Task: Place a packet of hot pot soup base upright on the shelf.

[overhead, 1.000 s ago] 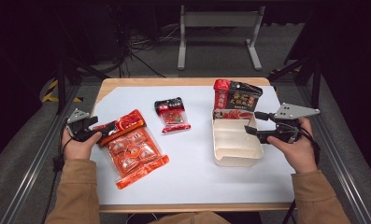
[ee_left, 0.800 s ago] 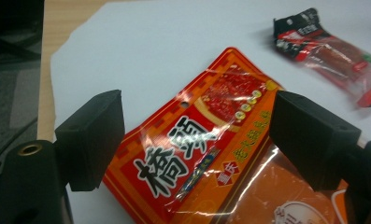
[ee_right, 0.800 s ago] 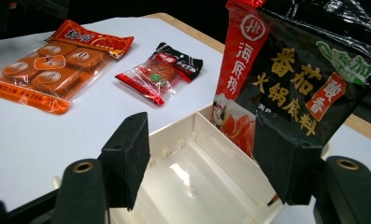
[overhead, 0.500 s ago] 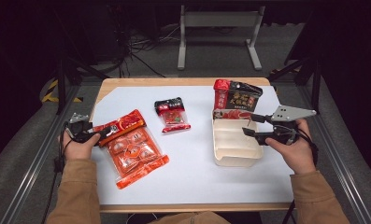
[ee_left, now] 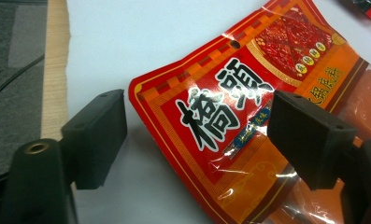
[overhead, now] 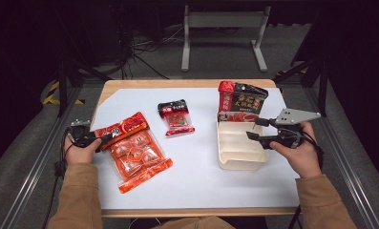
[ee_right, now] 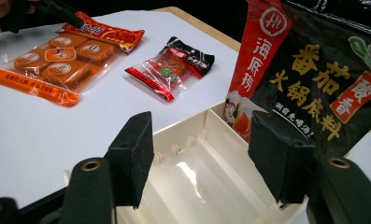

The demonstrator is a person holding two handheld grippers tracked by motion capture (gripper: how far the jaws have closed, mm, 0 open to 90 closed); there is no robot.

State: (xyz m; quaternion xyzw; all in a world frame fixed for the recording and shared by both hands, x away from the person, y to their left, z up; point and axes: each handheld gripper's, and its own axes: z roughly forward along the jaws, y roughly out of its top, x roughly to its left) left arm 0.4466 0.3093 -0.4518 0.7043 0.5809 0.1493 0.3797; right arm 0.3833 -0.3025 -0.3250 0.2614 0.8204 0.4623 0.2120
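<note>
An orange packet (overhead: 137, 152) of wrapped blocks lies flat at the left of the white sheet. Its red printed header (ee_left: 230, 116) sits between the jaws of my left gripper (overhead: 101, 139) (ee_left: 199, 100). Those jaws have just been closing a little, but both pads still stand clear of the header. My right gripper (overhead: 254, 129) (ee_right: 202, 121) hovers over the right wall of a white plastic tray (overhead: 239, 160) (ee_right: 197, 172). Its jaws have just been closing somewhat and hold nothing. A dark sauce pouch (overhead: 242, 98) (ee_right: 314, 79) leans at the tray's far end.
A small red and black packet (overhead: 176, 117) (ee_right: 171, 67) lies mid-table, between the orange packet and the tray. The wooden table edge (ee_left: 54, 70) runs just left of my left gripper. Metal rails flank the table on both sides.
My left hand has sunk toward the table and its gripper now lies level at the orange packet's header. The right gripper has stayed over the tray.
</note>
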